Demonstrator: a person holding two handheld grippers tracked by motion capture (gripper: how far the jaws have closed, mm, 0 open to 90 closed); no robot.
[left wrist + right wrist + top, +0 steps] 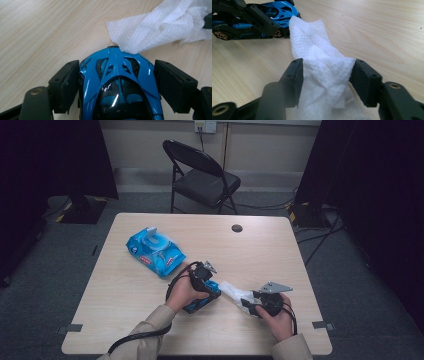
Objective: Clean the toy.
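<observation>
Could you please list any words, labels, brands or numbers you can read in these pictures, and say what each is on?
No text can be read.
Blue wipes pack: a red and white label patch on the front, too small and blurred to read.
Blue toy car: painted markings beside its windows, no legible letters.
White wipe: unprinted.

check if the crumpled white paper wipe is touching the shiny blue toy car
Touching. In the left gripper view the white paper wipe lies with its edge over the tip of the blue toy car, no gap between them.

toy car's (120, 85) rear cut off
</observation>
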